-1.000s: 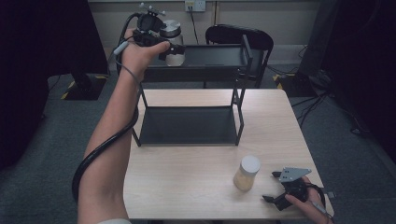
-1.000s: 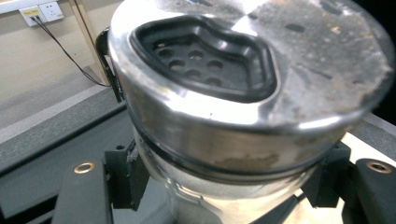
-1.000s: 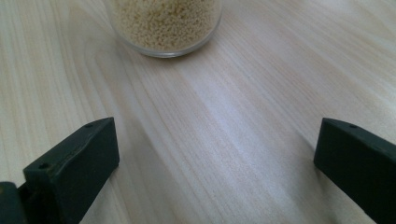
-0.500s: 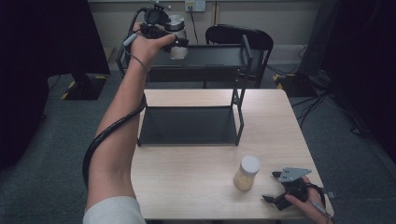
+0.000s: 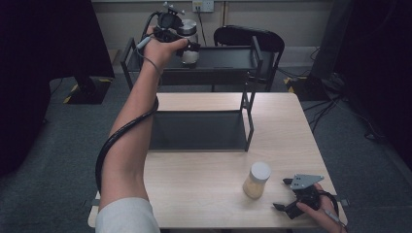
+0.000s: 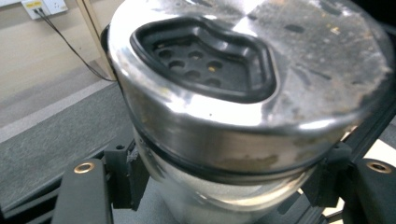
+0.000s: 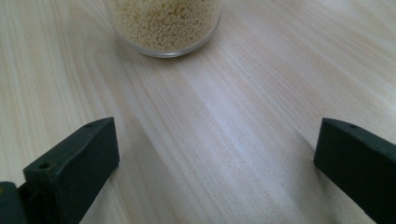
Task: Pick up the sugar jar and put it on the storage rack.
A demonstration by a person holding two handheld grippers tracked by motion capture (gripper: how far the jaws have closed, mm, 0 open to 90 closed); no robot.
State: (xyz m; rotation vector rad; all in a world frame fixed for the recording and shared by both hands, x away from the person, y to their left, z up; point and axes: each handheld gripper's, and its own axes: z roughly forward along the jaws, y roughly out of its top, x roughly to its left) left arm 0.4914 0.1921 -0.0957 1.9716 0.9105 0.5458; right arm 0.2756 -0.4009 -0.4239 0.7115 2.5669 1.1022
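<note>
My left hand-held gripper (image 5: 188, 46) clamps the steel-lidded jar (image 5: 188, 39) over the rack's top shelf (image 5: 228, 57), not yet released; my right hand-held gripper (image 5: 284, 208) waits, jaws apart, near the grain jar (image 5: 256, 180).

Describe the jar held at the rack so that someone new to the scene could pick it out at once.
Start at the black metal rack at the far end of the wooden table, and look over its top shelf. There the left gripper is shut on a shaker jar. Its steel lid with holes in a black inset sets it apart from the white-lidded grain jar on the table.
</note>
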